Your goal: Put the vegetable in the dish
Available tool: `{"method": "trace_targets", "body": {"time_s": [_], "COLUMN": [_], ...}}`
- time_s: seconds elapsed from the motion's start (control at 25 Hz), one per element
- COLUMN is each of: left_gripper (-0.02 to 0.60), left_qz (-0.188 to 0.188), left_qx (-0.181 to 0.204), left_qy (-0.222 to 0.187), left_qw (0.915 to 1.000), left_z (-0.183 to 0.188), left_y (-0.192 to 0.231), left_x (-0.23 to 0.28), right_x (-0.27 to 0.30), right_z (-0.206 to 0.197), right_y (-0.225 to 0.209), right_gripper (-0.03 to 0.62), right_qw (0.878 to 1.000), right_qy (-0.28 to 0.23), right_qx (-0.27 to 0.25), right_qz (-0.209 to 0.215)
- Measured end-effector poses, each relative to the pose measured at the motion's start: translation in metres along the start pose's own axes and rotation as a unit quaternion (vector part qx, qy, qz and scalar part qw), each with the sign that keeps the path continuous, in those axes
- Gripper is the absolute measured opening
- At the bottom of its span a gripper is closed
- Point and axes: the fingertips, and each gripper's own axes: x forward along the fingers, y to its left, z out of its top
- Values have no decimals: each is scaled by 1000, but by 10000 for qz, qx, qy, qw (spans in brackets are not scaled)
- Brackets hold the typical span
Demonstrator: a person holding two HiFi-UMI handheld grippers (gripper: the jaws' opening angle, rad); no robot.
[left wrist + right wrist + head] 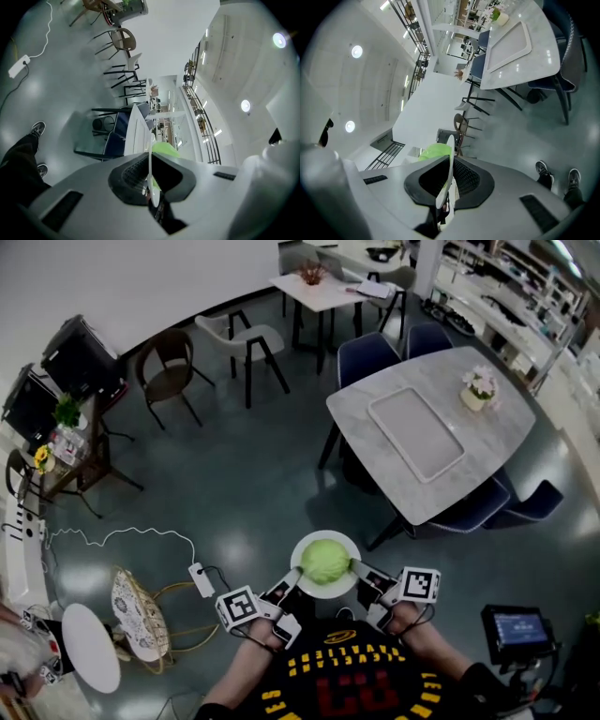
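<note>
**Vegetable seated in dish; dish held at both rims, above the floor**

Left side: a small round white table stands at the lower left. Beside it are a wicker chair and a white power strip with its cable lying on the grey floor.

Left gripper: held low in front of the person. In the left gripper view its fingers are narrow and clamped on the left rim of the dish, which shows edge-on between them.

Centre: the dish is white and round, roughly level, and suspended between the two grippers over bare floor, well apart from any surface. The vegetable, a pale green rounded head, sits in the middle of the dish and covers most of it. It touches neither gripper.

Right gripper: opposite the left one. In the right gripper view its fingers are likewise narrow and pinch the right rim of the dish, with the green head visible just beyond them.

Right side: a marble surface stands farther off, ringed by blue chairs. It carries a white rectangular tray and a small flower pot near its far edge. A lit screen sits at the lower right.
</note>
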Motion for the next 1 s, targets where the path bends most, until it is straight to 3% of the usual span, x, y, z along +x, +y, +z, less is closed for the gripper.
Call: {"method": "trace_targets", "body": {"time_s": [0.24,0.44,1.0], "left_gripper": [15,15,15], "left_qz": [-206,-353,-382], "left_qx": [86,197,152], "left_qy": [309,614,1227], "left_qw": [9993,9973,9916], "left_z": [78,123,172], "left_y": [-18,-25,-32], "left_x": [36,55,128], "right_x": [57,91,121], "right_z": [45,67,127], "right_y": [8,10,-12], "right_gripper": [15,15,15], "right_qw": [9990,9973,9896], "right_qy": [-345,-590,-1124], "right_qx": [148,242,689], "right_qz": [-260,-373,-575]}}
